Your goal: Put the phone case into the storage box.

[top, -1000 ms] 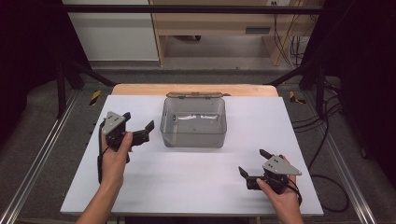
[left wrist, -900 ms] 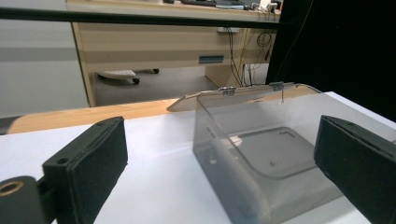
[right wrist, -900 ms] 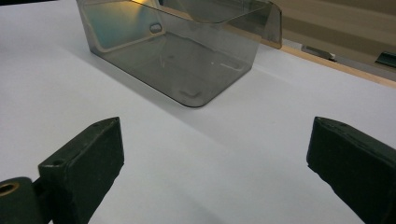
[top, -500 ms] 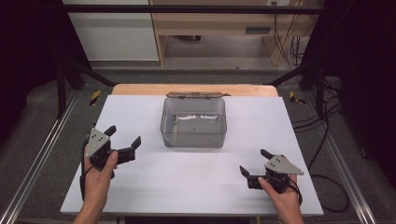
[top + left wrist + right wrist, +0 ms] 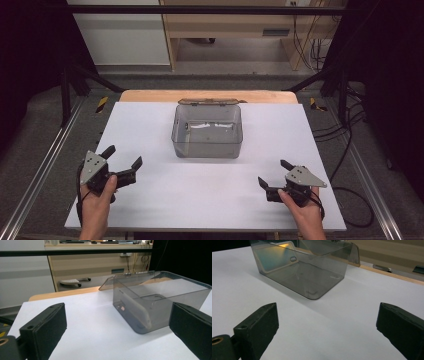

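step: both hands rest near the front of the table (image 5: 150, 125), one at each corner, well apart from the box (image 5: 207, 131). looks to me like a pause at the start or the finish of the work, with nothing in hand; i cannot tell which.
box: clear, smoky plastic, upright in the middle of the table toward the far edge, open on top. its lid (image 5: 209, 102) hangs off the back rim on a hinge, tilted outward. it looks empty from above.
left claw (image 5: 121, 160): wide open, holding nothing, touching nothing. it points toward the box from the near left, and in the left gripper view the box (image 5: 155, 300) sits between and beyond the two black jaws.
right claw (image 5: 272, 174): wide open too, empty, low over the table at the near right. in the right gripper view the box (image 5: 304, 267) lies ahead and to the left of it.
next move: i would guess a reach forward for the box, likely to the lid or a wall. it calls for a long approach, a claw lined up with the thin plastic edge, and a gentle squeeze, since the smooth wall may slip.
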The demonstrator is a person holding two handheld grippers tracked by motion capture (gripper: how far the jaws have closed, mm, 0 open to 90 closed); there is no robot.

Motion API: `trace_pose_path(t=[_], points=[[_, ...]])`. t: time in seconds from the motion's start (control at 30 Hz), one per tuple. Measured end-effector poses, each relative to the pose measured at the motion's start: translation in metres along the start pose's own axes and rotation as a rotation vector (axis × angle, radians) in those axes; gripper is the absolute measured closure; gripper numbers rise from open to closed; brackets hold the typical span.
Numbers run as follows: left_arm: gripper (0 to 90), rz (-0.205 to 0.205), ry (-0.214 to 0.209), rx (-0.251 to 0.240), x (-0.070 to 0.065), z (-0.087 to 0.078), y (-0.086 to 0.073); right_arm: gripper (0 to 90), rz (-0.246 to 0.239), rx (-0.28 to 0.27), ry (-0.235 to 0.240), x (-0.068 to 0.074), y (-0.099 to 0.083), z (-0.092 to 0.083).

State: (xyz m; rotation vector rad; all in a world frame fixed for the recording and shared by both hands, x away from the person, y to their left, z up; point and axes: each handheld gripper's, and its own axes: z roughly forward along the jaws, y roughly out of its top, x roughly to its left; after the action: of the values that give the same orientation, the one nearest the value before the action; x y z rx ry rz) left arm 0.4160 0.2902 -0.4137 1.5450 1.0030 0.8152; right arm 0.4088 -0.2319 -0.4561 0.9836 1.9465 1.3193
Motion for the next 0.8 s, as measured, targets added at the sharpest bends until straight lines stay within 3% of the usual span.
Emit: trace_pose_path(t=[0.4,0.57,0.8], points=[[1.7,-0.015,-0.021,-0.007,0.005,-0.008,-0.014,4.8,0.014,-0.011,0.010,-0.001,0.000,0.000],[1.8,-0.024,-0.044,-0.020,0.002,-0.006,-0.023,5.4,0.028,-0.058,0.002,-0.004,-0.001,-0.002],[1.8,-0.017,-0.106,-0.040,-0.010,0.000,-0.027,5.4,0.047,-0.128,-0.031,-0.009,-0.003,-0.005]])
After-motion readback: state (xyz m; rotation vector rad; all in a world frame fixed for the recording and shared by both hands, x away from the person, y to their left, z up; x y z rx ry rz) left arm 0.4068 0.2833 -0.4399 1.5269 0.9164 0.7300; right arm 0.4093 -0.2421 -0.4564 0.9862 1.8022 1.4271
